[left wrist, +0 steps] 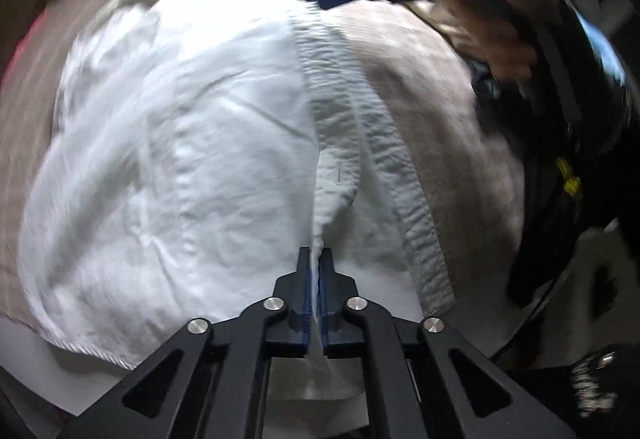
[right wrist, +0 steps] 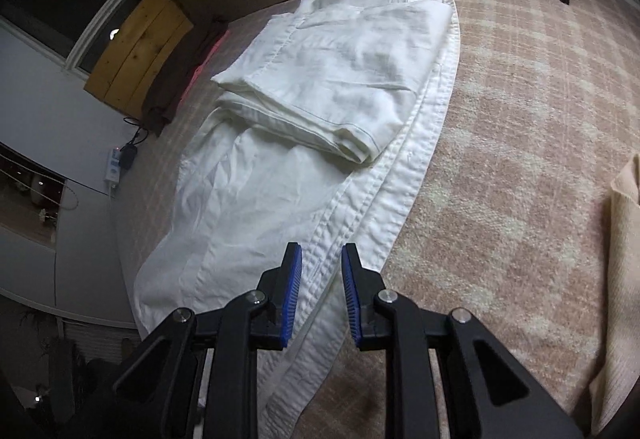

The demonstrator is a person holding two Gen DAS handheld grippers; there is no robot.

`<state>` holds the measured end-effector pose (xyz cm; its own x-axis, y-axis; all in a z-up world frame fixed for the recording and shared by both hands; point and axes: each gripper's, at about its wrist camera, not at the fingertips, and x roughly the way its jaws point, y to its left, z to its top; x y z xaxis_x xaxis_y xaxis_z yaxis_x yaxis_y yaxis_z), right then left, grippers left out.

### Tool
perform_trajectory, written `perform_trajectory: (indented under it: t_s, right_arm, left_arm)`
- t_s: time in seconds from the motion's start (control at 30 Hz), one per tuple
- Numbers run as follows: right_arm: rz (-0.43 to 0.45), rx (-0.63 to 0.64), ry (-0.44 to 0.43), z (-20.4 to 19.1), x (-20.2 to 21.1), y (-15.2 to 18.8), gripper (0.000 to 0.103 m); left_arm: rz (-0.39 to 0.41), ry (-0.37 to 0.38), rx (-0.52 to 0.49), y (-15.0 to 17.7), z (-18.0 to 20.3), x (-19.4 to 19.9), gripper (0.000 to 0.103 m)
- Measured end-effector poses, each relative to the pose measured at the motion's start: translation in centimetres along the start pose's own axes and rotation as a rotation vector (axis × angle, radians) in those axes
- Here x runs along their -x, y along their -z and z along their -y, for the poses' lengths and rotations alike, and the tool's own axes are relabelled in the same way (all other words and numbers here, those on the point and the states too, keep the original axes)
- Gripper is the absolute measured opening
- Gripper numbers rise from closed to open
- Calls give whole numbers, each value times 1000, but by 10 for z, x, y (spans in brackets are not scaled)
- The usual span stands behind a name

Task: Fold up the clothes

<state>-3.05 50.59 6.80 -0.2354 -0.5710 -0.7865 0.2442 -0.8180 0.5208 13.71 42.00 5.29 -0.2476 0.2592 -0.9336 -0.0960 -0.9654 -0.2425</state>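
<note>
White shirt (right wrist: 304,143) lies lengthwise on the plaid rug, sleeve folded across its middle, collar at the far end.

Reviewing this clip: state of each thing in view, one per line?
white shirt: laid flat on the rug, sleeve folded over its body.
left gripper: shut, pinching a ridge of the shirt fabric.
right gripper: jaws apart, over the shirt's hem, gripping nothing.
beige cloth: lying crumpled, untouched.

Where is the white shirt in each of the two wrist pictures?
Left wrist: the white shirt fills the left and centre, and the left tongs pinch its edge at bottom centre.
Right wrist: the shirt runs from top centre to bottom centre, ending below the right tongs.
Shared landmark: the checked pink rug.
</note>
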Motion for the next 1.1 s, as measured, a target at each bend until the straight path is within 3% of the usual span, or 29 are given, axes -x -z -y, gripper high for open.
perform_trajectory:
  t_s: [0.13,0.17,0.2,0.27,0.3,0.47,0.5,0.57,0.6,0.63,0.7,0.73,0.8,1.03,1.1]
  right_arm:
    - [23,13,4,-6,8,2,21]
    - [21,16,-15,-8,10,3,21]
    - [12,16,-30,-8,10,3,21]
    - [-4,27,-28,-10,7,5,21]
    - [-14,32,-19,-10,4,6,21]
    - [-56,21,-34,-6,-8,8,21]
    - [-62,24,-34,-6,-10,9,21]
    - [-73,25,-34,-5,-14,10,21]
    - [-72,15,-44,-3,-13,9,21]
    - [-72,5,-54,-2,-13,9,21]
    - [-70,-14,-73,2,-11,8,21]
    - [-68,-23,-78,3,-10,7,21]
    - [-68,-30,-79,4,-8,5,21]
    - [-91,12,-12,-6,-3,6,22]
    - [-98,-4,-44,-5,-2,7,24]
  left_arm:
    - [2,12,29,0,-9,2,1]
    - [5,43,43,0,-5,5,1]
    - [6,79,57,0,0,8,6]
    - [16,81,39,2,14,9,33]
    - [11,58,8,3,22,7,53]
    - [-17,-53,-134,12,58,-6,55]
    - [7,-70,-165,16,63,-7,57]
    - [23,-110,-242,21,70,-10,54]
    - [25,-121,-243,20,67,-9,42]
    - [26,-132,-240,19,64,-7,23]
    - [10,-53,-133,12,41,-2,5]
    - [-1,32,-37,8,21,2,2]
    - [12,75,34,5,4,9,2]
    - [107,171,124,3,-17,53,2]
    - [133,188,133,3,-23,65,2]
